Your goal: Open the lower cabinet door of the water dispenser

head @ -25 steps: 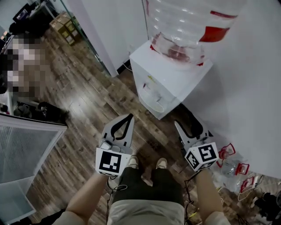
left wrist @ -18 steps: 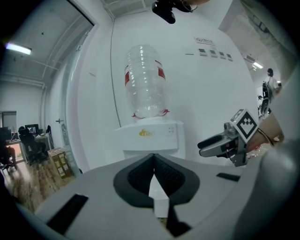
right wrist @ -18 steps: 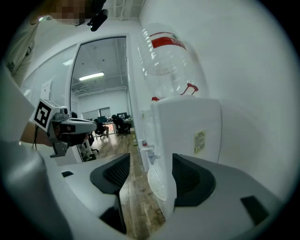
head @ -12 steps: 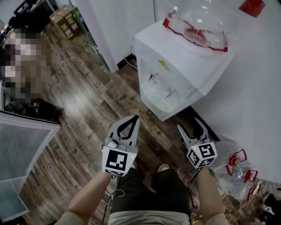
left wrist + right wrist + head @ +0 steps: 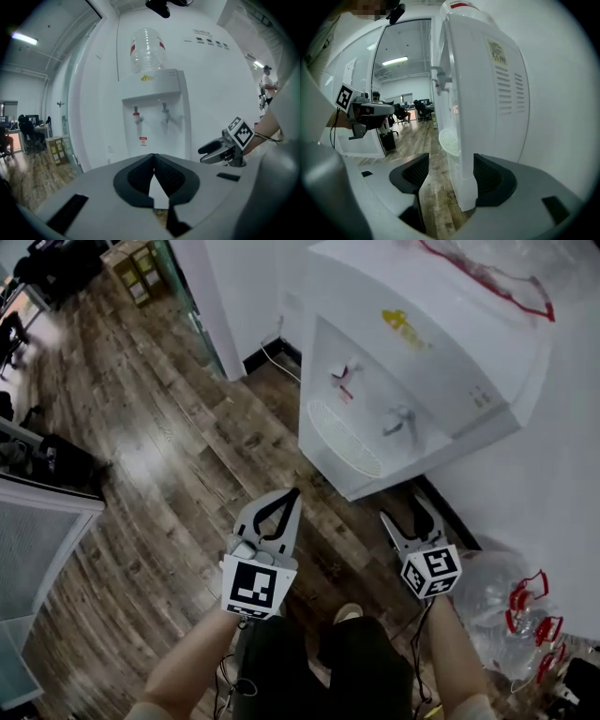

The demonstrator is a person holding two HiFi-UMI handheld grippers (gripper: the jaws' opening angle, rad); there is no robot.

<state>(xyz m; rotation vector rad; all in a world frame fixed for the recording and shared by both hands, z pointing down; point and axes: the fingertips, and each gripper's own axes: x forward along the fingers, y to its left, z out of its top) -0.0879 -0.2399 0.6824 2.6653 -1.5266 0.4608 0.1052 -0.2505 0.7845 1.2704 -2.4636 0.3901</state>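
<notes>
Grey hand-held grippers (image 5: pixel 293 493) (image 5: pixel 406 510) carry black-and-white marker cubes (image 5: pixel 252 585).

Water dispenser (image 5: pixel 152 126): white, upright, dead ahead against a white wall. Clear bottle (image 5: pixel 147 49) with a red label sits on top of it. Two taps on its front, the red tap (image 5: pixel 137 117) at left and the grey tap (image 5: pixel 164 114) at right, with a small red sticker (image 5: pixel 143 140) below them. Its lower front is hidden behind the left gripper (image 5: pixel 154 155), whose pads meet tip to tip with nothing between. To the dispenser's right is the right gripper (image 5: pixel 204 149) with its marker cube (image 5: pixel 242 132). To the dispenser's left, cardboard boxes (image 5: pixel 57 149) stand on the wood floor (image 5: pixel 28 168).
</notes>
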